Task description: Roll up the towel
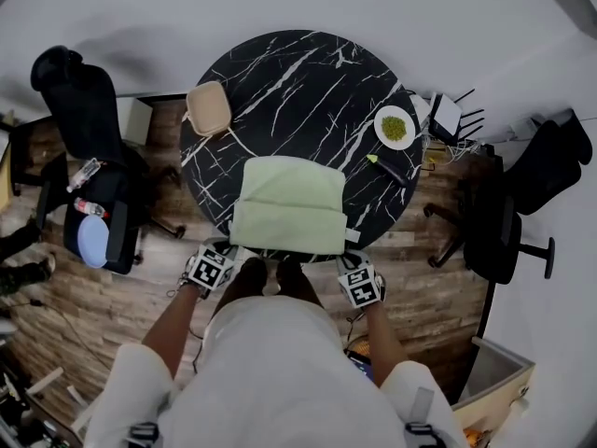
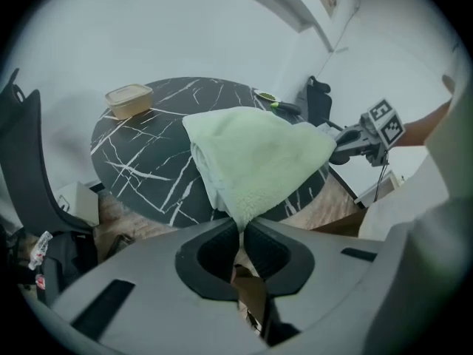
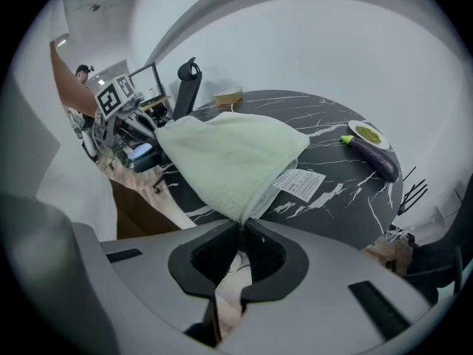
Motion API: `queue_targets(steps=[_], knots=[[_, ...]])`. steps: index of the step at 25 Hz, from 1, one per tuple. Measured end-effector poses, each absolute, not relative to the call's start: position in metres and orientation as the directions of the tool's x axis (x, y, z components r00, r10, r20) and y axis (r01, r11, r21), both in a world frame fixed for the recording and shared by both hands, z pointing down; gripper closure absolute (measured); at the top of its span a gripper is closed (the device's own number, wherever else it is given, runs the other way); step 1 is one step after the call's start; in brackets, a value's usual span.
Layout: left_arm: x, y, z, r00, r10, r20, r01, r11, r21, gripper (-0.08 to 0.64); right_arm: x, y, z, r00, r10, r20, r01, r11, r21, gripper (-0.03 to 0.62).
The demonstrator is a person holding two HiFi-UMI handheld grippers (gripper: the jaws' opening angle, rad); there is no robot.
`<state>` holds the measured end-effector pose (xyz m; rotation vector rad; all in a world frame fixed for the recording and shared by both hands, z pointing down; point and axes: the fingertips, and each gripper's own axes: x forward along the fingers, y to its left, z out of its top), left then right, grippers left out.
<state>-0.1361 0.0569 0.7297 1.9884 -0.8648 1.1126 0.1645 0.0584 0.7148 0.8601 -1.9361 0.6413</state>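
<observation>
A pale green towel (image 1: 289, 203) lies folded on the near half of the round black marble table (image 1: 298, 73), its near edge at the table's rim. My left gripper (image 1: 233, 245) is shut on the towel's near left corner; in the left gripper view the pads pinch the fluffy corner (image 2: 242, 217) of the towel (image 2: 255, 154). My right gripper (image 1: 347, 248) is shut on the near right corner, and in the right gripper view the towel (image 3: 229, 157) runs down into the closed pads of that gripper (image 3: 242, 224). A white care label (image 3: 299, 185) sticks out from under the towel.
A beige lidded container (image 1: 209, 108) sits at the table's far left. A white plate of green food (image 1: 395, 127) and a dark eggplant (image 1: 387, 168) lie at the right. Black office chairs (image 1: 89, 110) (image 1: 499, 227) stand on both sides of the table.
</observation>
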Motion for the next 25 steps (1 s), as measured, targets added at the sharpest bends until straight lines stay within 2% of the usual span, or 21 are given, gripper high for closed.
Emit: queue_targets(steps=[3, 7, 13, 18, 25], knots=[[-0.139, 0.08, 0.716, 0.44, -0.213, 0.872, -0.804, -0.525, 0.278, 0.546, 0.164, 0.079, 0.699, -0.399, -0.307, 0.864, -0.781, 0.607, -0.146, 0.575], [-0.14, 0.085, 0.686, 0.477, -0.266, 0.838, -0.81, -0.502, 0.302, 0.546, 0.165, 0.078, 0.666, -0.45, -0.373, 0.811, -0.796, 0.579, -0.176, 0.575], [-0.138, 0.021, 0.655, 0.483, -0.379, 0.789, -0.833, -0.476, 0.282, 0.546, 0.161, 0.022, 0.63, -0.466, -0.497, 0.732, -0.841, 0.506, -0.192, 0.575], [-0.134, -0.052, 0.66, 0.462, -0.413, 0.785, -0.863, -0.414, 0.29, 0.546, 0.164, -0.039, 0.641, -0.428, -0.529, 0.733, -0.885, 0.411, -0.22, 0.575], [-0.129, -0.121, 0.687, 0.421, -0.383, 0.822, -0.894, -0.328, 0.304, 0.545, 0.171, -0.105, 0.675, -0.356, -0.51, 0.783, -0.925, 0.309, -0.219, 0.575]])
